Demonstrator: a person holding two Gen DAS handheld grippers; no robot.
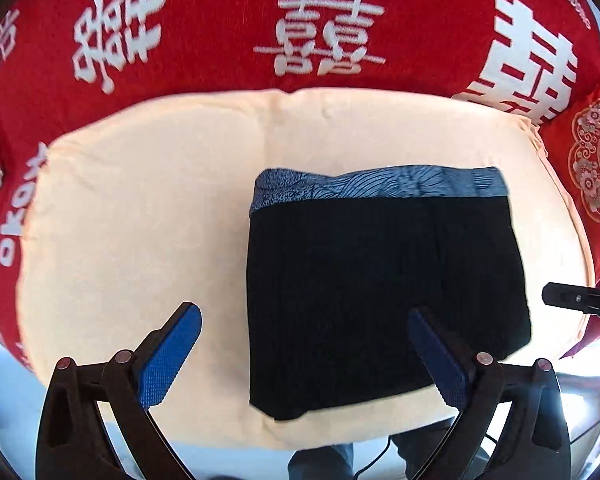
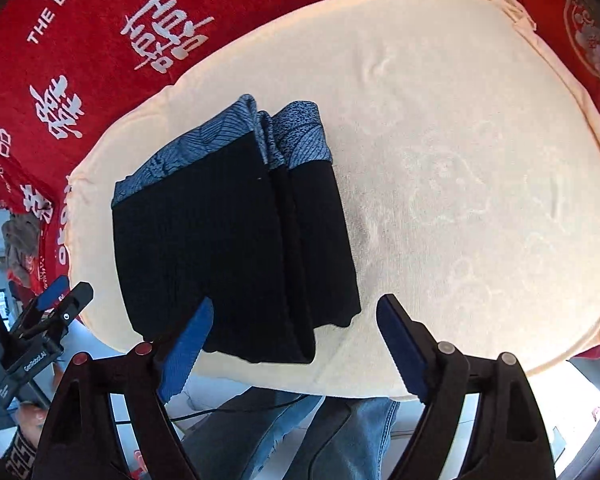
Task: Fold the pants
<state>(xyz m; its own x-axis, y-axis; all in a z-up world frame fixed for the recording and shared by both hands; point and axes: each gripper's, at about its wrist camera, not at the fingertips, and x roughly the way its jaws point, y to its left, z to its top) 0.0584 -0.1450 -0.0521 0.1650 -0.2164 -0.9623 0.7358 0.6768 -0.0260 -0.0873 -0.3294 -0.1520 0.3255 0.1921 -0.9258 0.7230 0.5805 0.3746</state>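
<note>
The black shorts (image 1: 380,280) with a blue-grey patterned waistband lie folded on a cream towel (image 1: 140,200). In the right wrist view the shorts (image 2: 228,240) show as stacked folded layers, waistband toward the top. My left gripper (image 1: 304,320) hangs above the near edge of the shorts, open wide, with nothing between its blue pads. My right gripper (image 2: 294,312) is open too, above the near right corner of the shorts, and its pads touch nothing. The left gripper (image 2: 60,292) also shows at the left of the right wrist view.
The towel (image 2: 460,160) lies on a red cloth (image 1: 220,20) with white characters. A person's legs in blue jeans (image 2: 300,432) stand at the near edge below. The tip of the right gripper (image 1: 572,300) shows at the right edge of the left wrist view.
</note>
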